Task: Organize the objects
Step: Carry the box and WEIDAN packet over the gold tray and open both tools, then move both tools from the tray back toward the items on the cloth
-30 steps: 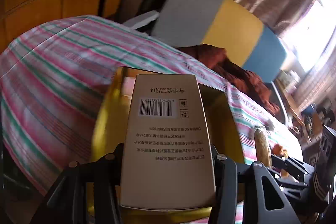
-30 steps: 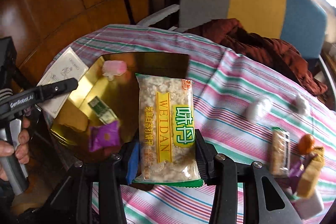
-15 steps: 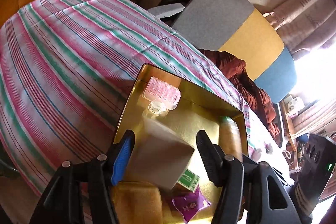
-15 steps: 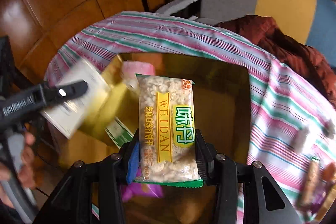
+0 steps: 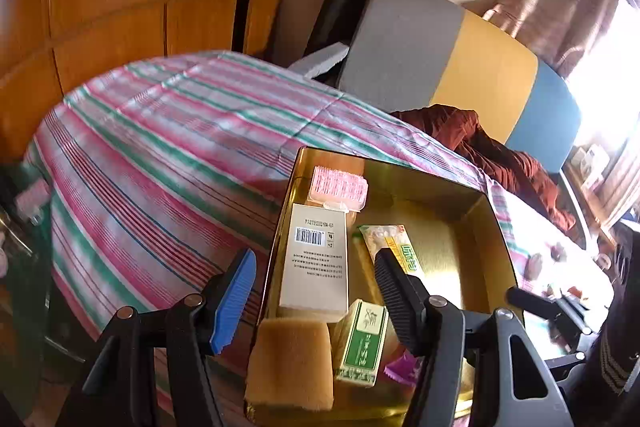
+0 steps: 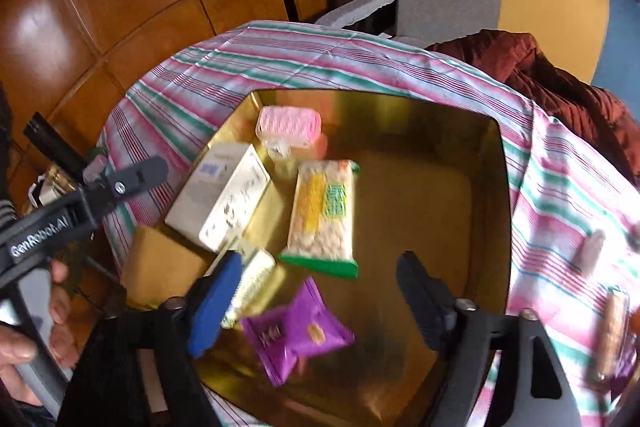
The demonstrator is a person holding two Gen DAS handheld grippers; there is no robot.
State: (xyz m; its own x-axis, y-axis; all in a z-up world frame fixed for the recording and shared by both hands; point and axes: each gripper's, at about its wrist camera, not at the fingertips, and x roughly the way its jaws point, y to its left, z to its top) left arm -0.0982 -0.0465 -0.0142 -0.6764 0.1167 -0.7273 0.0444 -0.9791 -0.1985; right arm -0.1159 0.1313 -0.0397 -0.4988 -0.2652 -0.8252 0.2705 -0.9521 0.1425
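tray: we take the gold tray (image 6: 492,211) as our landmark; it sits on the striped cloth (image 5: 160,147) over the counter, with its near-left corner close to the cloth's edge.
right claw: the right claw (image 6: 320,291) is over the tray's near side, jaws opening, nothing pinched. The rice snack pack (image 6: 324,211) lies in the tray middle, clear of both pads.
left claw: the left claw (image 5: 316,287) is over the tray's left wall, half wide and holding nothing. The white box (image 5: 316,259) lies flat along that wall.
in tray: pink item (image 6: 289,127) at the far-left corner; green pack (image 5: 362,343), purple sachet (image 6: 296,331) and tan sponge (image 5: 290,363) at the near side.
left out: small wrapped snacks (image 6: 612,331) are still on the cloth, right of the tray.
risk 1: we could clip the tray wall or the purple sachet pulling the right claw out; it is low over the near rim.
risk 2: both claws crowd the tray's near-left, so we may bump them together.
risk 3: the near pile may spill over the rim if nudged.
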